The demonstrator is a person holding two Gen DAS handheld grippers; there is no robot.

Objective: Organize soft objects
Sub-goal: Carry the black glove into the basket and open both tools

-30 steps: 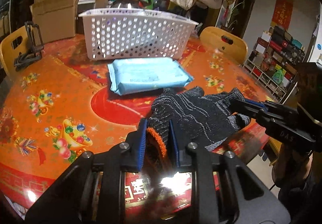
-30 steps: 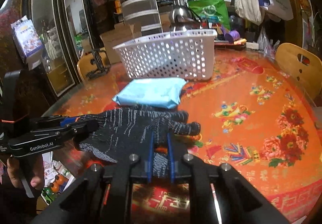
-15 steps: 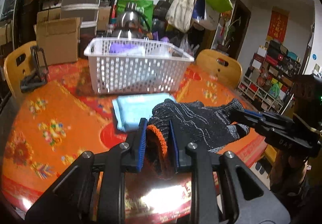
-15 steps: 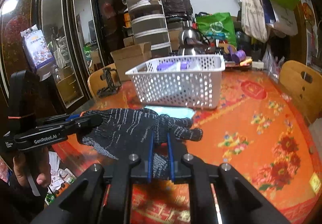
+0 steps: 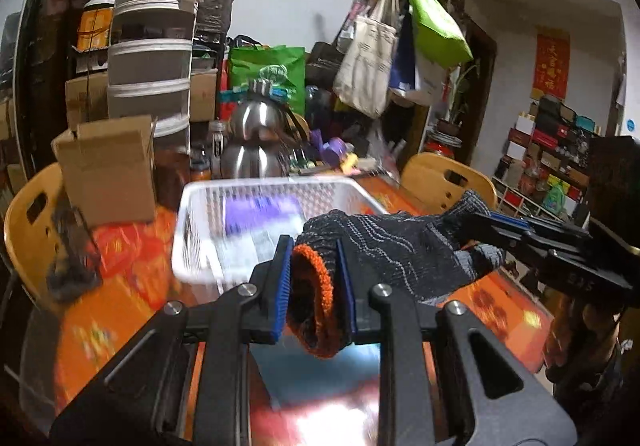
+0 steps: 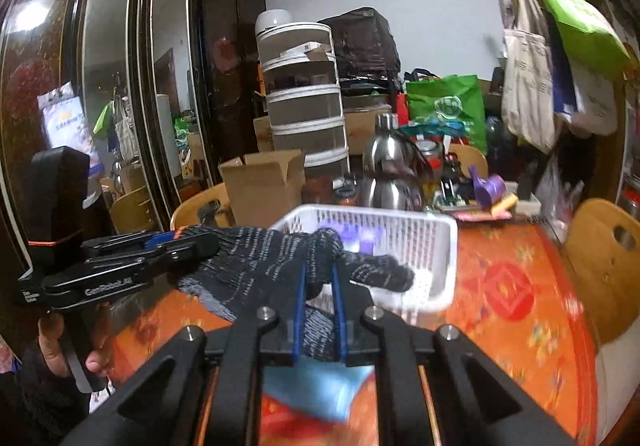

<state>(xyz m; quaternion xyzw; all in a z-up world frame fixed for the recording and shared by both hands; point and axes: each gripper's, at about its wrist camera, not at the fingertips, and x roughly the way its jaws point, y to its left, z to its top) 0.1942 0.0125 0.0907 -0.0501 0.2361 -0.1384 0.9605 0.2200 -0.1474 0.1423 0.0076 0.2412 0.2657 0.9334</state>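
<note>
A dark knit glove (image 5: 400, 246) with an orange cuff is held in the air between both grippers. My left gripper (image 5: 314, 266) is shut on its cuff end. My right gripper (image 6: 319, 278) is shut on its finger end (image 6: 272, 258). The right gripper shows in the left wrist view (image 5: 468, 230), the left gripper in the right wrist view (image 6: 208, 242). The glove hangs just in front of the white perforated basket (image 5: 192, 246), which also shows in the right wrist view (image 6: 444, 266) and holds a purple item (image 5: 260, 209). A light blue soft pack (image 6: 320, 390) lies on the table below.
The round table has an orange-red patterned cloth (image 6: 520, 306). Behind the basket stand a steel kettle (image 5: 256, 141), a cardboard box (image 5: 108, 169) and stacked containers (image 5: 152, 57). Wooden chairs (image 5: 444, 181) ring the table. A black clamp (image 5: 68, 246) lies at the left.
Both grippers have lifted the glove off the table and carried it forward over the blue pack, up to the basket's near rim. Both stay shut on it.
</note>
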